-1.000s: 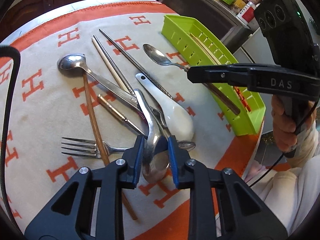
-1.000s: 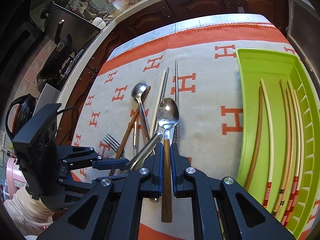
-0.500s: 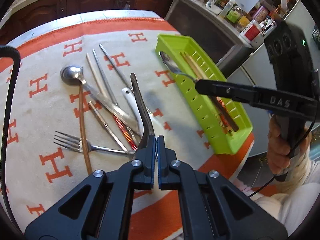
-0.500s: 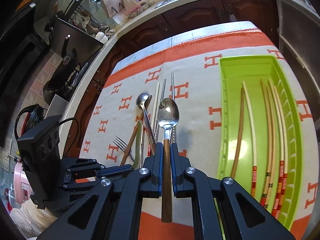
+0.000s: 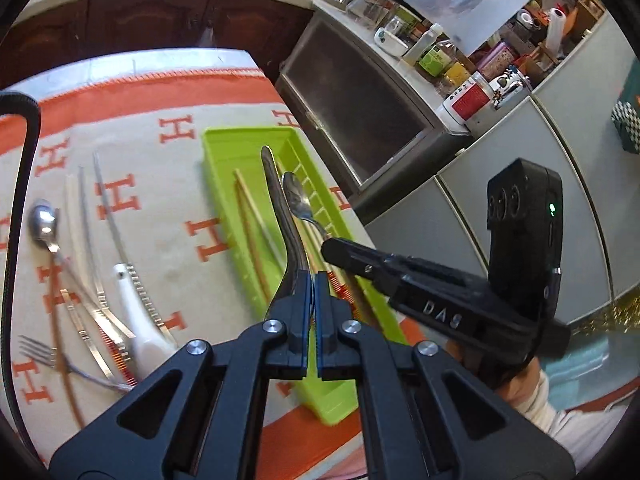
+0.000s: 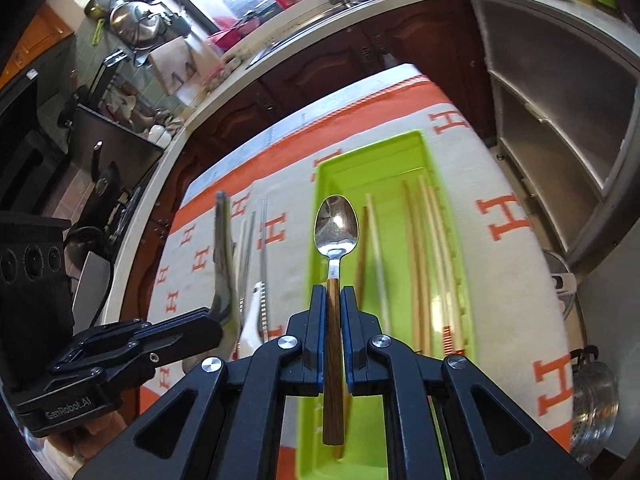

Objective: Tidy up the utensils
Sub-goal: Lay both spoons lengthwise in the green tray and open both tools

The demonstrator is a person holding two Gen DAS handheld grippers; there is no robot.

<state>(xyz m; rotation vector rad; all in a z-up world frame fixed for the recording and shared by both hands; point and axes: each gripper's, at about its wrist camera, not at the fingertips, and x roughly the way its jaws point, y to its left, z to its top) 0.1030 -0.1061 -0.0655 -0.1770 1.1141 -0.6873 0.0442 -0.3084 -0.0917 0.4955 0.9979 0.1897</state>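
Both grippers hang above the green tray (image 6: 430, 172), each clamped on 1 utensil. The left gripper (image 5: 314, 280) has its jaws pressed shut on a metal spoon (image 5: 280, 204) whose handle points out over the tray. The right gripper (image 6: 333, 292) pinches a wooden-handled spoon (image 6: 336, 228), bowl forward over the tray's left side. Chopsticks (image 6: 420, 248) lie inside the tray. A fork (image 5: 38, 354), a white spoon (image 5: 134, 312) and other cutlery lie on the orange-patterned cloth (image 5: 168, 208).

Utensils left on the cloth (image 5: 168, 208) are motion-blurred; the fork (image 5: 38, 354) lies partly under them. The tray's (image 5: 224, 148) near end is hidden behind the left gripper (image 5: 314, 312). The chopsticks' (image 6: 420, 248) lower ends disappear behind the right gripper (image 6: 332, 344).
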